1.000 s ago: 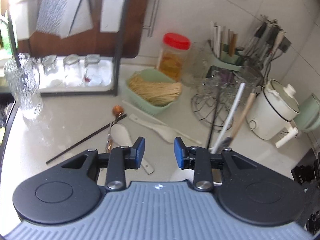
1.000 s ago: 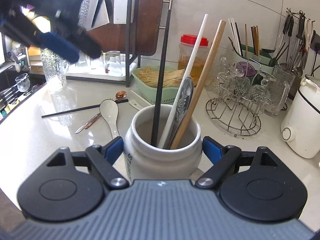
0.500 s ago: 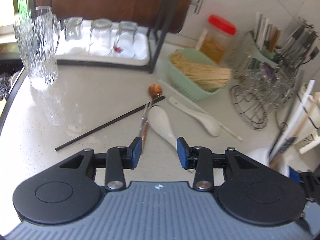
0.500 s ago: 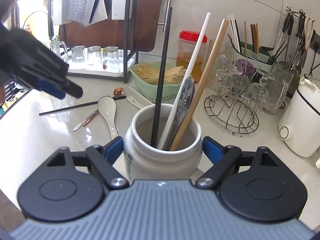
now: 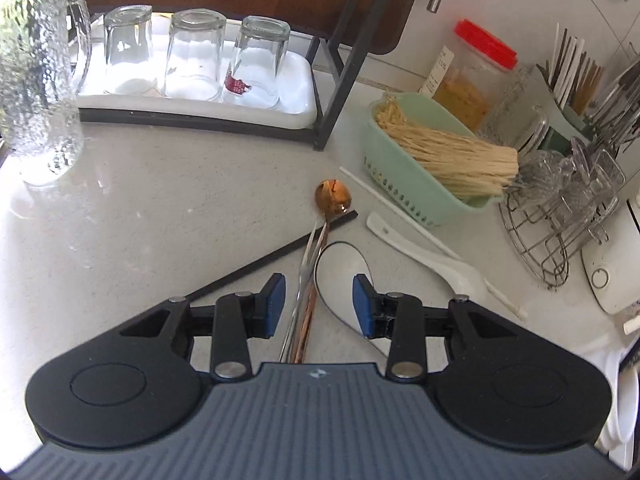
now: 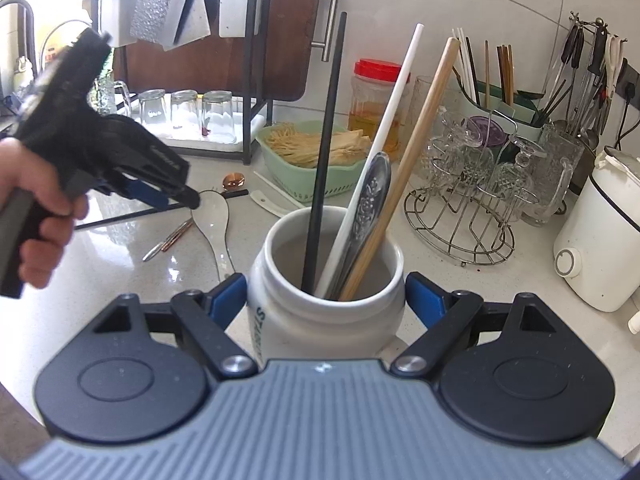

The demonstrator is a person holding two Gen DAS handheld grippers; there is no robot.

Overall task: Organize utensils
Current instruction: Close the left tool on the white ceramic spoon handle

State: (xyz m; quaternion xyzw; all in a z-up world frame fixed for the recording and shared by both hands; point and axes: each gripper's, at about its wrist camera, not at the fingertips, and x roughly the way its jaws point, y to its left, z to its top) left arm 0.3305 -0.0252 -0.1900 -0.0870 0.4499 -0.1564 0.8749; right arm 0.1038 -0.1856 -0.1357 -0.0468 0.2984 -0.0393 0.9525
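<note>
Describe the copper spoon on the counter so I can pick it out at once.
Start at the green basket of noodles. Just left of its near end, on the pale countertop, lies the copper spoon, its round bowl towards the wall and its thin handle crossing the black chopstick. It alone is shiny copper; the spoons beside it are white.

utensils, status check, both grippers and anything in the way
Right gripper shut on jar. Left gripper open over metal spoons. White spoon touching alongside.
</note>
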